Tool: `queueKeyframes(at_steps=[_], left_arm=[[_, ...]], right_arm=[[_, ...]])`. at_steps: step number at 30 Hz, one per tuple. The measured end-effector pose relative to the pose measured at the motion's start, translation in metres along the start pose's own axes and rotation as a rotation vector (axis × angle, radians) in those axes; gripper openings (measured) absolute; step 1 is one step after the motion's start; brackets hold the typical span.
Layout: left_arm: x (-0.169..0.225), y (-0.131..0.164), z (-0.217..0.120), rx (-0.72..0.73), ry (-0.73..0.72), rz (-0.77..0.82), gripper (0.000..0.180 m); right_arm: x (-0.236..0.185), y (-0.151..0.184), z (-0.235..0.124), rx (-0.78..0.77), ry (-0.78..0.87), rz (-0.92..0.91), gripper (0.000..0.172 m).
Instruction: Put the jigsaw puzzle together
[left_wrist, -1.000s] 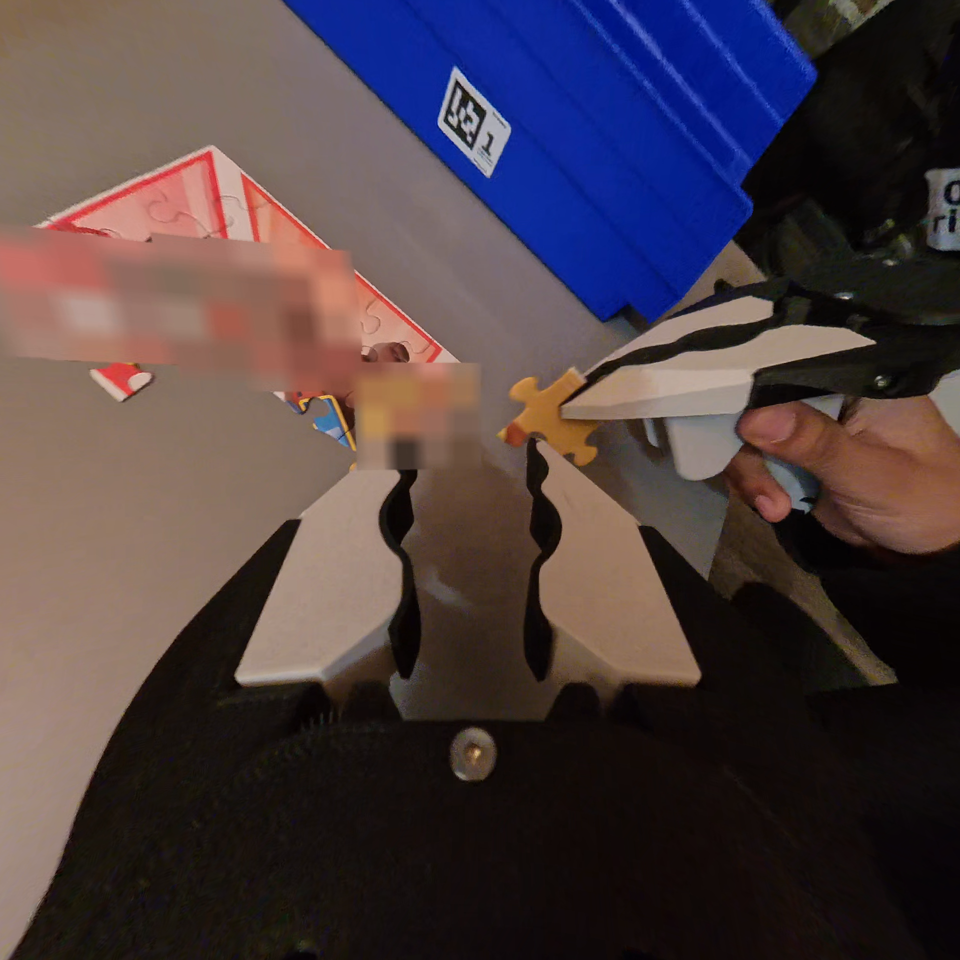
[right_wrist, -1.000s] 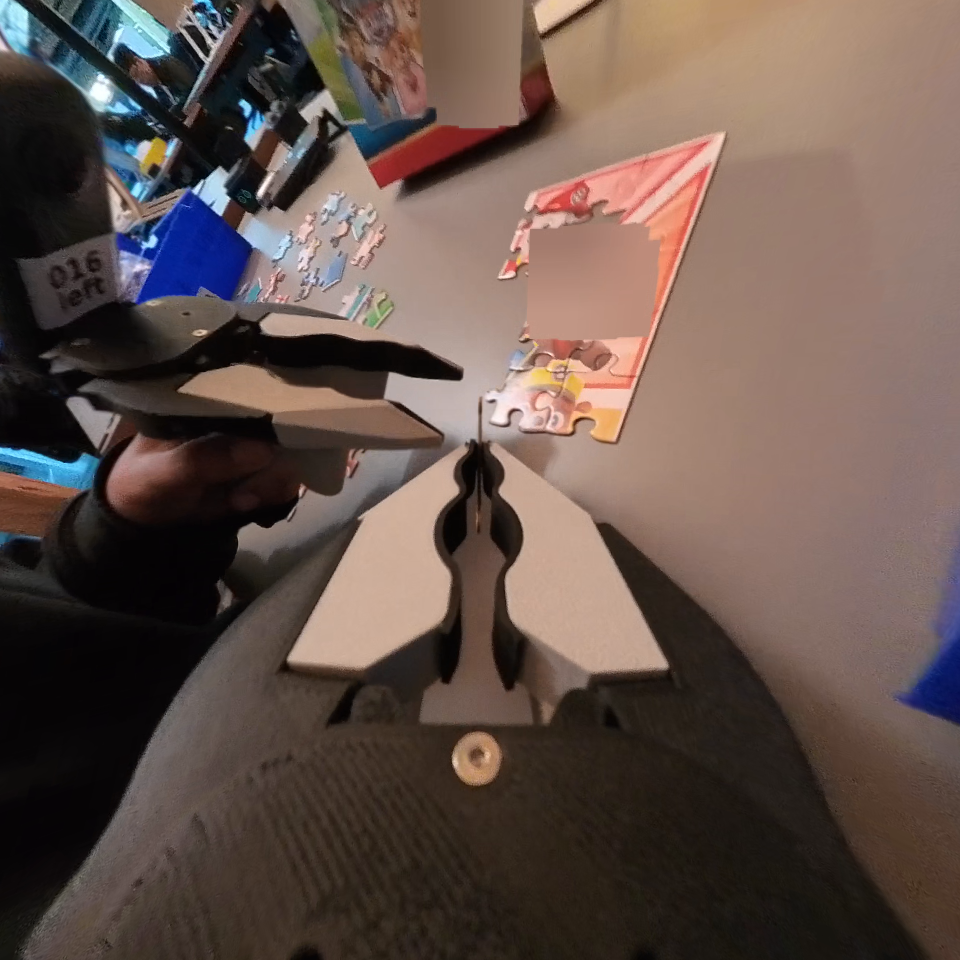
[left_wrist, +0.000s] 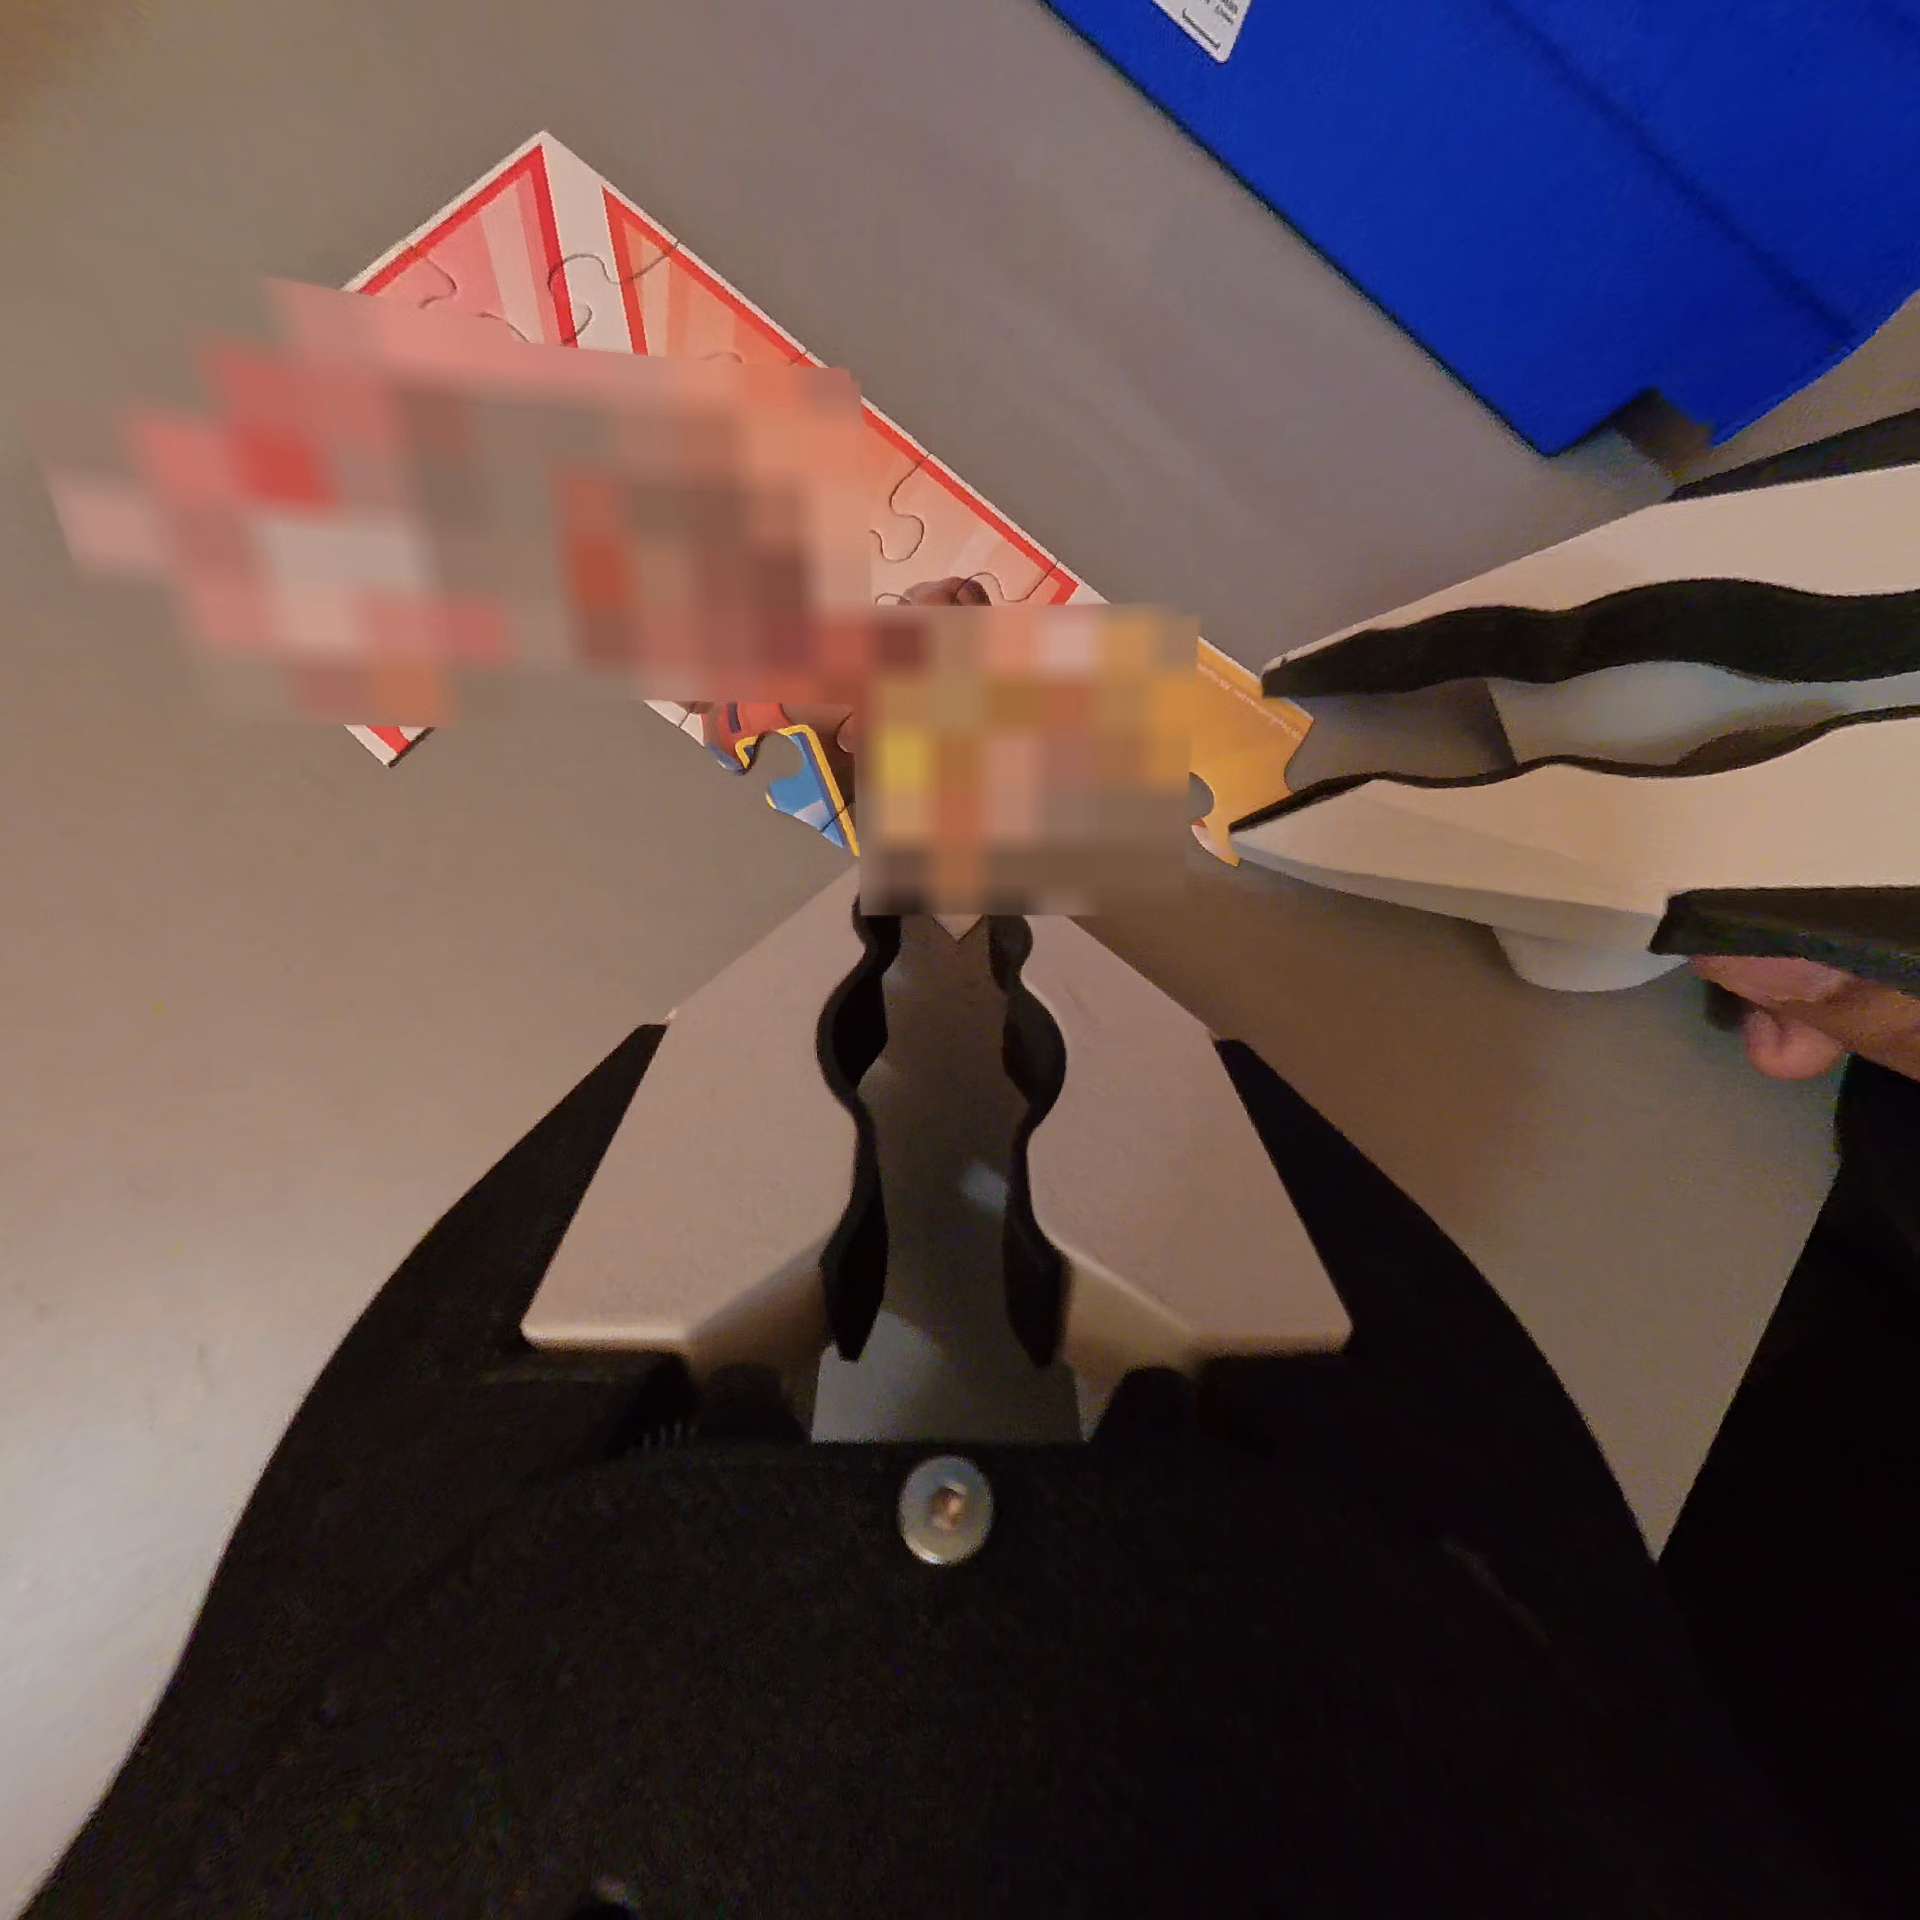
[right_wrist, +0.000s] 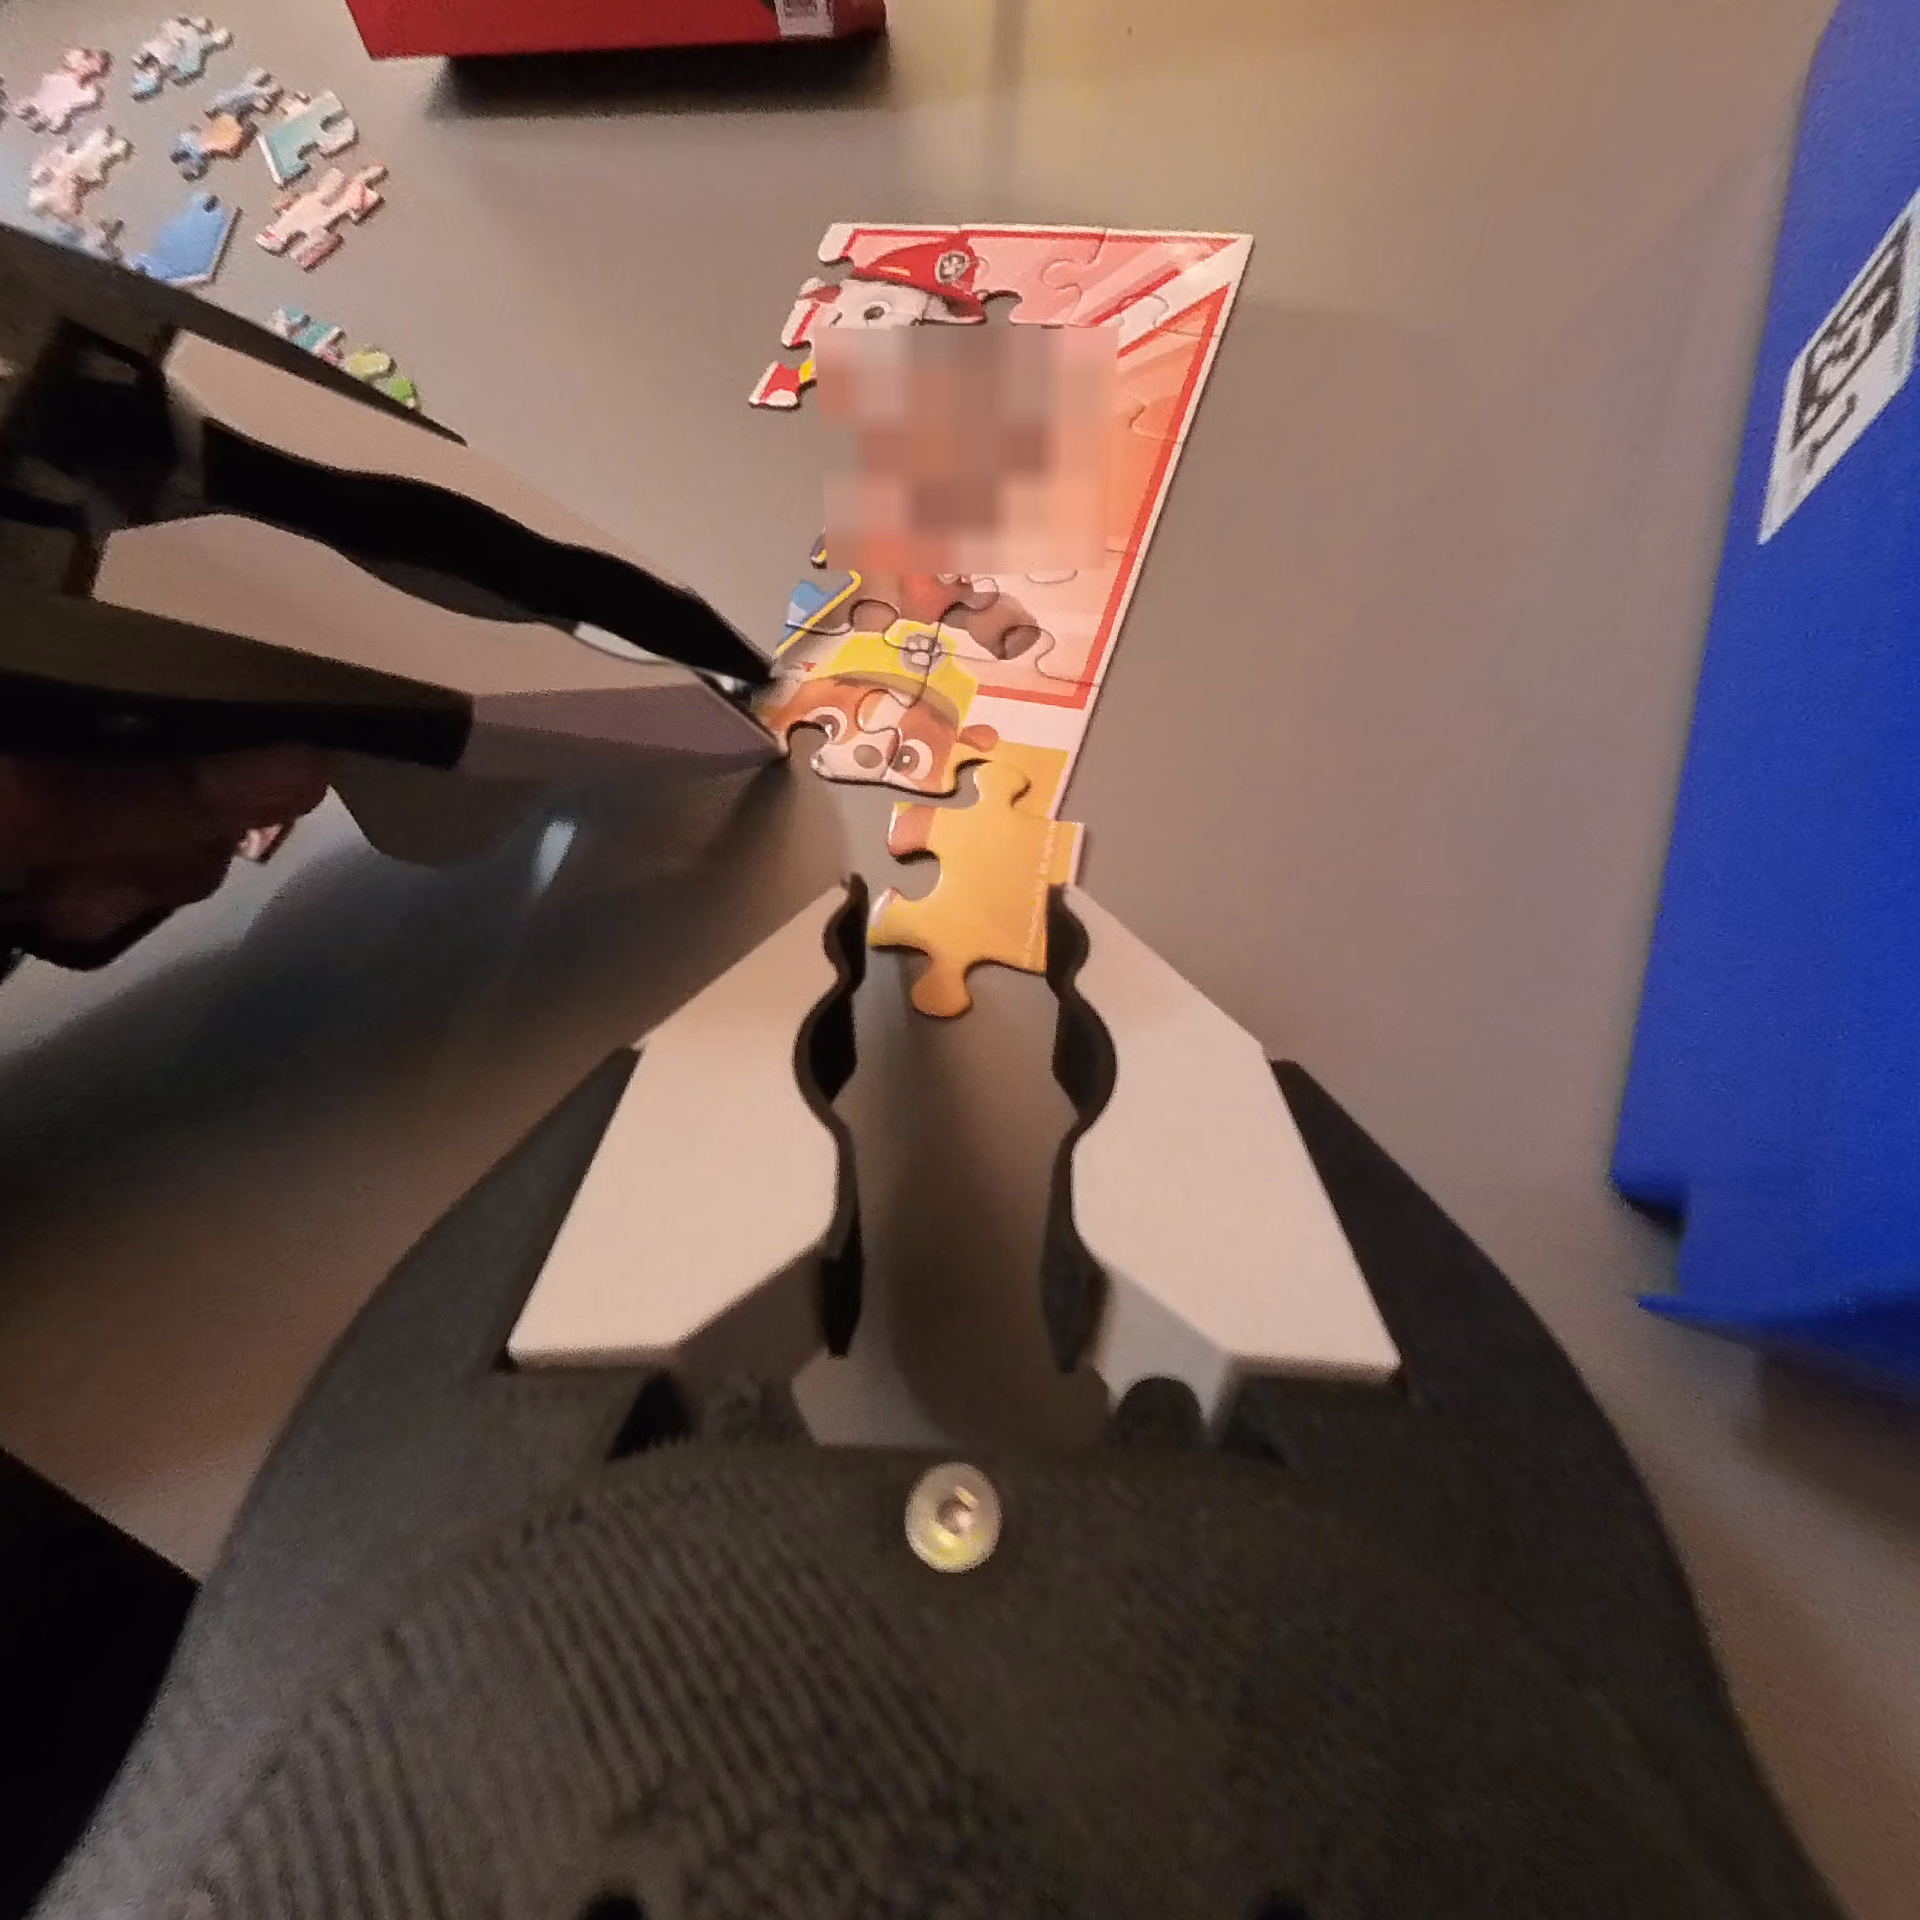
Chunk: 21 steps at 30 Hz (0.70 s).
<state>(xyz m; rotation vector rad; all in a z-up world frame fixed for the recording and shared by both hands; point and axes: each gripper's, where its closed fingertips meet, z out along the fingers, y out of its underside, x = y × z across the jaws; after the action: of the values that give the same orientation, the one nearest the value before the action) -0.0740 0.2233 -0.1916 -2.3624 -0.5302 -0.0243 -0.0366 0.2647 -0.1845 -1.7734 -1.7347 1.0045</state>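
LEFT GRIPPER (right_wrist: 764, 717): your jaws stand nearly together, bare, tips at the left edge of the joined puzzle (right_wrist: 1039, 457).
RIGHT GRIPPER (right_wrist: 956, 914): your jaws stand apart around the yellow piece (right_wrist: 987, 883), not pressing it.
YELLOW PIECE: flat on the grey worktop (right_wrist: 1403, 623), at the puzzle's near corner.
NEARBY: blue bin (right_wrist: 1818, 727) right; loose pieces (right_wrist: 208, 156) far left.

The right gripper (right_wrist: 956, 914), clamped on the yellow puzzle piece (right_wrist: 987, 883) a second ago, now stands open around it on the table (right_wrist: 1403, 727), against the puzzle (right_wrist: 1039, 468).
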Motion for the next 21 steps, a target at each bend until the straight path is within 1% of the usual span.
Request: queueKeyframes(at_steps=[9, 13, 18, 21], left_arm=[[-0.001, -0.001, 0.0, 0.004, -0.01, -0.012, 0.013], [-0.001, -0.001, 0.0, 0.007, -0.013, -0.014, 0.013], [-0.001, -0.001, 0.0, 0.016, -0.011, -0.02, 0.013], [-0.002, -0.001, 0.0, 0.022, -0.005, -0.03, 0.011]], right_arm=[[-0.005, -0.001, 0.006, -0.017, 0.034, -0.097, 0.039], [-0.015, -0.002, 0.005, -0.015, -0.002, -0.094, 0.041], [-0.004, 0.002, -0.007, 0.013, 0.081, -0.158, 0.038], [0.002, 0.012, -0.011, -0.015, 0.102, -0.185, 0.036]])
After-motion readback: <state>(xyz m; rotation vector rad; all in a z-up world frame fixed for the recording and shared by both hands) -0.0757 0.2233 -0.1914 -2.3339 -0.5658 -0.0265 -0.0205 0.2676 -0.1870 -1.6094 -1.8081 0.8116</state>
